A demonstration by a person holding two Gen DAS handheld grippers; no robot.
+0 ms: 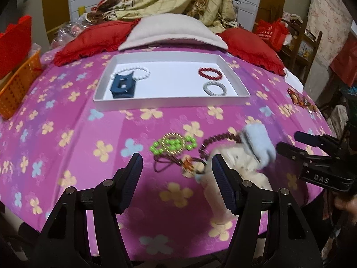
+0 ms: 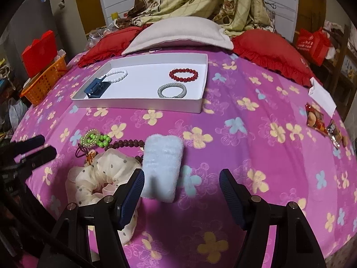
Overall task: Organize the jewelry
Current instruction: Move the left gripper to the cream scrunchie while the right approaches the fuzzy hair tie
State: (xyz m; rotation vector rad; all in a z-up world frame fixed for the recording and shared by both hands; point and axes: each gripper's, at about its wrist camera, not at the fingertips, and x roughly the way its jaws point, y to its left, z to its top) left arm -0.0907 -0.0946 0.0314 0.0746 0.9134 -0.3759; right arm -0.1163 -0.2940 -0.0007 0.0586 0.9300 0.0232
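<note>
A white tray (image 1: 169, 101) lies on the pink flowered cloth, holding a white bead bracelet (image 1: 138, 71), a blue clip (image 1: 122, 86), a red bead bracelet (image 1: 210, 73) and a grey bracelet (image 1: 214, 88). Loose jewelry lies nearer: a green bead bracelet (image 1: 173, 144) under a gold ring, a brown bead string (image 1: 214, 139), a cream scrunchie (image 2: 100, 178) and a light blue fluffy piece (image 2: 161, 166). My left gripper (image 1: 177, 174) is open, empty, just above the green beads. My right gripper (image 2: 181, 189) is open, empty, its left finger beside the blue piece.
An orange basket (image 1: 17, 84) sits at the left edge. Red cushions (image 1: 93, 42) and a grey pillow (image 1: 171, 32) lie behind the tray. Snack packets (image 2: 316, 118) and a white paper (image 2: 321, 96) lie at the right.
</note>
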